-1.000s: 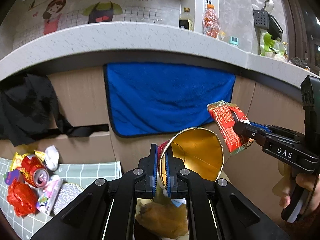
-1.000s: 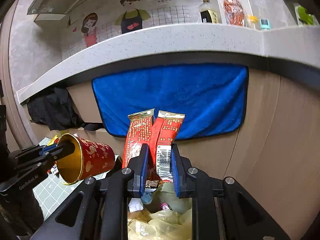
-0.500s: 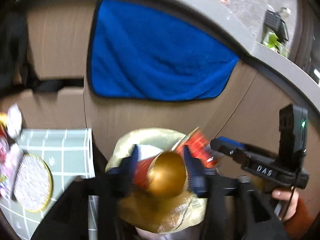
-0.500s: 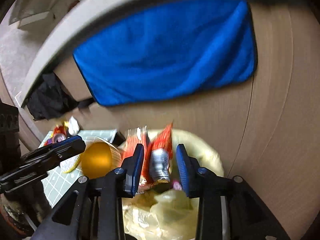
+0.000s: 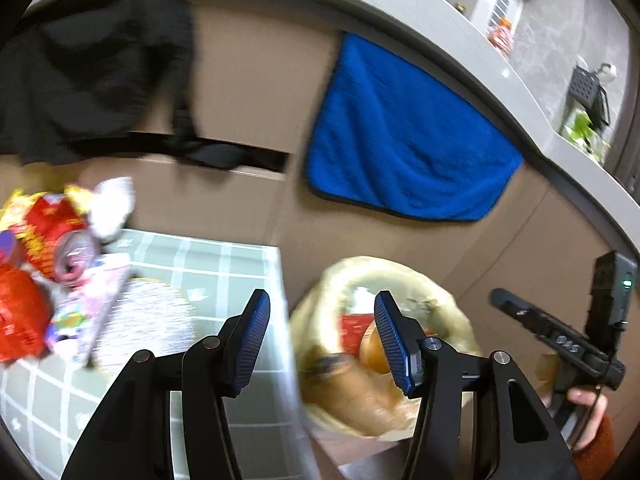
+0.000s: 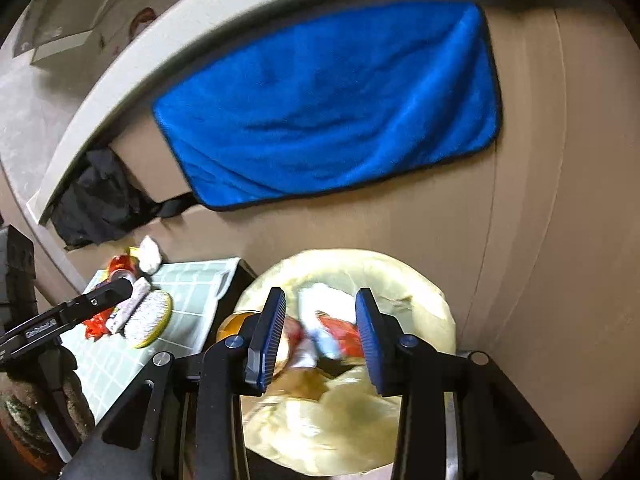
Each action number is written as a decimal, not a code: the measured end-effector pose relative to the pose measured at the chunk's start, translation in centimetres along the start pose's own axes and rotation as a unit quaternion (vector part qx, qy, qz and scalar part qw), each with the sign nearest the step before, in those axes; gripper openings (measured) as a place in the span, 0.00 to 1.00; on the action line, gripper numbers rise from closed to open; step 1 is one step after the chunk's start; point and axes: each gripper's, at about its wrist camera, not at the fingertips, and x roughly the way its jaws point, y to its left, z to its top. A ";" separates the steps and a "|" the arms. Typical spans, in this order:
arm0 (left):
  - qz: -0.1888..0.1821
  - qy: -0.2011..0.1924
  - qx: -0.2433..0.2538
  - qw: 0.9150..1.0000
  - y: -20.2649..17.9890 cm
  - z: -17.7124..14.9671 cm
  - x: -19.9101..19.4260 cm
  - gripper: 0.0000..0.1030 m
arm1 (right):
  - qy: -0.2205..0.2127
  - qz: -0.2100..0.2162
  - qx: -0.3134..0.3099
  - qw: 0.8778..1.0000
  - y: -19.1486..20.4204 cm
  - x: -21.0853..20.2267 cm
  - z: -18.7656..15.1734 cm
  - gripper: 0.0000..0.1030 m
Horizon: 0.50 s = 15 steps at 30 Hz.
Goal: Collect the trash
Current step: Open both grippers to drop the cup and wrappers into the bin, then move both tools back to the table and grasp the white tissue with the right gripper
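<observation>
A bin lined with a yellowish bag stands beside the green grid mat. Inside it lie the gold-lined red cup and the red snack wrappers. My left gripper is open and empty, above the mat's edge and the bin's left rim. My right gripper is open and empty, right over the bin. A pile of trash sits on the mat at left: a crushed red can, red and pink wrappers, a round glittery lid, a white tissue.
The green grid mat lies on a low surface left of the bin. A blue towel hangs on the beige cabinet front behind. A black cloth hangs at left. The grey counter runs above.
Both grippers tipped down over the bin and opened. The cup has dropped from the left gripper and the wrappers from the right gripper into the bin. The left gripper has swung left toward the mat.
</observation>
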 end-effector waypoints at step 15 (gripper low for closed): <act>0.130 -0.058 -0.075 0.987 14.2 -2.3 -7.4 0.54 | -0.002 0.077 -0.072 0.994 10.5 1.7 -0.9 0.34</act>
